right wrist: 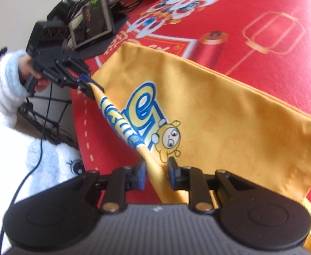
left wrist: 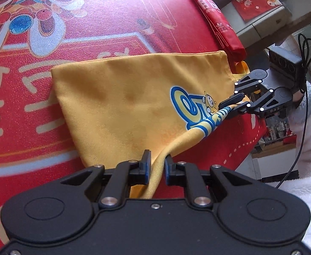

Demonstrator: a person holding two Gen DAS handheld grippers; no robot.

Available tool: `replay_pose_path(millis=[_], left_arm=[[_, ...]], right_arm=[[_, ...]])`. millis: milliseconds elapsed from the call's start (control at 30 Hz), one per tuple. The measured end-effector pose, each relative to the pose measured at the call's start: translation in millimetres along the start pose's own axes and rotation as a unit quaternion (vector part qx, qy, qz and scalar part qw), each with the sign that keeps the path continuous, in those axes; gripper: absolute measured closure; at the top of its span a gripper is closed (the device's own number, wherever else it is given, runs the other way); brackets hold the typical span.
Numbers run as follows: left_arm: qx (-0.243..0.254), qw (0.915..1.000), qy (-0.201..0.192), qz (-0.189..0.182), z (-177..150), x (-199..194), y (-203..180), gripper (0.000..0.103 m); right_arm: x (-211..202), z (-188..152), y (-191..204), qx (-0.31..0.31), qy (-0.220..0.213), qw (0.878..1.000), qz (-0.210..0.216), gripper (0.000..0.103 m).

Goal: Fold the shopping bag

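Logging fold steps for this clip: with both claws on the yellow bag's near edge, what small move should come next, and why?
Probably carry that edge across toward the far edge. The left claw and right claw each pinch it, lifted into a ridge, while the rest of the bag lies flat on the red mat.

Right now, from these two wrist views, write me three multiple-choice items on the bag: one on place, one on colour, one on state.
1. Where does the yellow bag lie?
A. On the red printed table cover
B. On the floor
C. In a drawer

2. What colour outlines the bag's logo?
A. Green
B. Blue
C. Black

3. How is the bag's near edge held?
A. By neither gripper
B. By the left gripper only
C. By both, the right gripper too

Key: 1 A, its flat part rests on the cover; 2 B, blue rims the pale letters; 3 C, each wrist view shows a lifted, rolled edge running between its own fingers to the other gripper.
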State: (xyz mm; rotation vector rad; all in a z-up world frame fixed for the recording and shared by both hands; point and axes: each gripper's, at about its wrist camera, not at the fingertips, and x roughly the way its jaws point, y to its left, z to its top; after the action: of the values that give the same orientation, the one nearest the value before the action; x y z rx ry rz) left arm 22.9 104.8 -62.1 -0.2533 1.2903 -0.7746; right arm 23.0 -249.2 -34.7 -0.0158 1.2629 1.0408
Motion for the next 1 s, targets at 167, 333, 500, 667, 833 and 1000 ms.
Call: replay_pose_path(millis=[167, 333, 500, 667, 833, 1000], left_arm=[[-0.012, 0.9998, -0.009, 0.015, -0.1, 0.3, -3.1, 0.089], [-0.024, 0.9991, -0.017, 0.029, -0.2, 0.5, -6.2, 0.089], [-0.029, 0.9989, -0.020, 0.031, -1.2, -0.8, -5.0, 0.088], [-0.030, 0.9985, -0.034, 0.031, -6.4, -1.3, -5.0, 0.088], [-0.031, 0.9980, -0.044, 0.031, -10.5, -2.2, -5.3, 0.088], [-0.022, 0.9982, -0.039, 0.041, -8.1, -1.3, -10.4, 0.088]], right_arm=[[-4.1, -3.5, -7.6, 0.041, -0.011, 0.999, 0.006, 0.082], [-16.4, -7.0, -4.1, 0.037, -0.022, 0.999, -0.007, 0.080], [-31.7, -12.6, -2.8, 0.031, -0.038, 0.999, -0.016, 0.080], [-38.1, -23.6, -15.8, 0.053, -0.043, 0.997, -0.022, 0.080], [-33.5, -35.5, -33.4, 0.102, -0.063, 0.993, -0.010, 0.083], [-33.6, -37.1, -34.7, 0.142, -0.072, 0.987, -0.013, 0.083]])
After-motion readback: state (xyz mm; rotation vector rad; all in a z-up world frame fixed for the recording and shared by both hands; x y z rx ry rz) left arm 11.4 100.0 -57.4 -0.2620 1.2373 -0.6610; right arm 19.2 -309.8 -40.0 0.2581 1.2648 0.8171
